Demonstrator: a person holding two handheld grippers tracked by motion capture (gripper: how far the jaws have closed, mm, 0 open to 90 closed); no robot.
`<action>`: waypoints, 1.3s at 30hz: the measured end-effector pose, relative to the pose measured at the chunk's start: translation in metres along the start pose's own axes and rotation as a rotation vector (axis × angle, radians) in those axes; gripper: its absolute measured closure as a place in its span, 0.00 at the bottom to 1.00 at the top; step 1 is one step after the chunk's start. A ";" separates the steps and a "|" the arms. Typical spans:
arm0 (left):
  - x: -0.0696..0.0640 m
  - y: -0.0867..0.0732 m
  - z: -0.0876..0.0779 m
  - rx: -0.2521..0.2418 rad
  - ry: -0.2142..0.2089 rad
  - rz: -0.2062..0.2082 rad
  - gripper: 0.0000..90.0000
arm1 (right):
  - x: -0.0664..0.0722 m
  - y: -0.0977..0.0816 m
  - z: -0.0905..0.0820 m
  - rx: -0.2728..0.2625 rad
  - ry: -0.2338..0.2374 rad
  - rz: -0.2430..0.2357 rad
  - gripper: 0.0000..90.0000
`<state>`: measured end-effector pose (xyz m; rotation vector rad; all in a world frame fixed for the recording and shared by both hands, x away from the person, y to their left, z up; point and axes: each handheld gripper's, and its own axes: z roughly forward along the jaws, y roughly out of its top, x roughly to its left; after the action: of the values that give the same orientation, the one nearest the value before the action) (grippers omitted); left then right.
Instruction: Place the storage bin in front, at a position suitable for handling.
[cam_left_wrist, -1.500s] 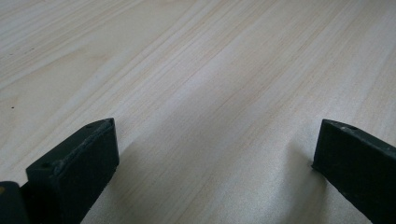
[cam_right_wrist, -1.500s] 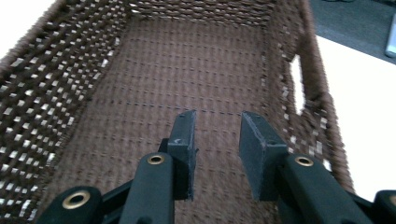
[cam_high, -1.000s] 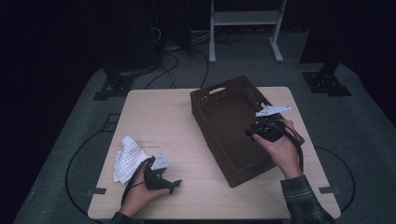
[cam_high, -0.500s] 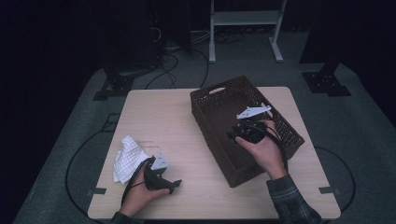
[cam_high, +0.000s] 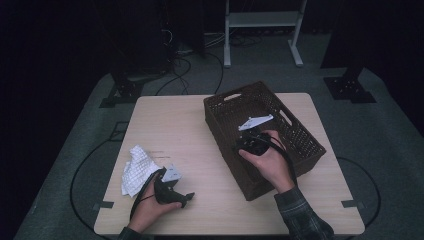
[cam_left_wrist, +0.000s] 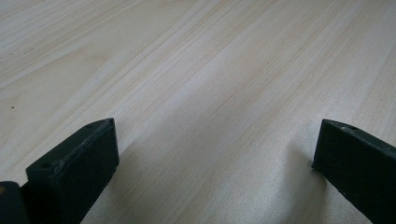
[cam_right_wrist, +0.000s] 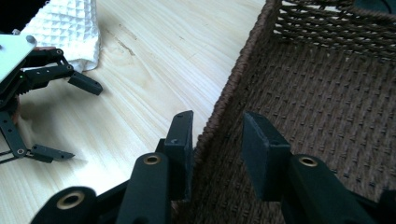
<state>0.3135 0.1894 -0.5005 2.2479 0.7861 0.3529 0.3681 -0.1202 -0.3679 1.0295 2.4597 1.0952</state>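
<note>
**Ana:** Since a second ago the right tongs (cam_high: 246, 142) have slid leftward across the brown wicker basket (cam_high: 295, 131), from its right side over to its left long wall. The left tongs (cam_high: 181, 199) have stayed put near the front edge of the surface (cam_high: 175, 125).

**Ben:** What are the right tongs doing at that wall?

**Ana:** In the right gripper view they (cam_right_wrist: 215, 140) straddle the rim of the basket (cam_right_wrist: 327, 93), one jaw outside over the wood, the other inside over the woven floor. The jaws are part-way spread, with a gap on each side of the rim. I see no pad pressing on the weave, so nothing is pinched.

**Ben:** And the left ones?

**Ana:** Spread wide, with bare pale wood (cam_left_wrist: 210, 84) between the jaws in the left gripper view. They lie low on the surface and hold nothing.

**Ben:** Where does the basket stand?

**Ana:** On the right half of the surface, turned at an angle, its far end with the handle slot toward the back.

**Ben:** Anything else?

**Ana:** A crumpled white waffle cloth (cam_high: 136, 169) lies just beside the left hand (cam_high: 150, 210), at the front left.
</note>
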 end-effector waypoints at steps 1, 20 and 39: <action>0.000 0.000 0.000 0.000 0.000 0.000 0.00 | 0.001 0.000 0.001 0.001 0.003 0.007 0.70; 0.000 0.000 0.000 0.002 -0.001 0.000 0.00 | 0.005 -0.001 0.023 0.079 -0.004 0.007 0.72; 0.000 0.000 0.000 0.002 -0.001 0.001 0.00 | 0.000 -0.003 0.018 0.119 -0.021 0.016 0.82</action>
<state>0.3135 0.1894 -0.5004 2.2500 0.7856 0.3518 0.3754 -0.1115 -0.3825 1.0903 2.5302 0.9482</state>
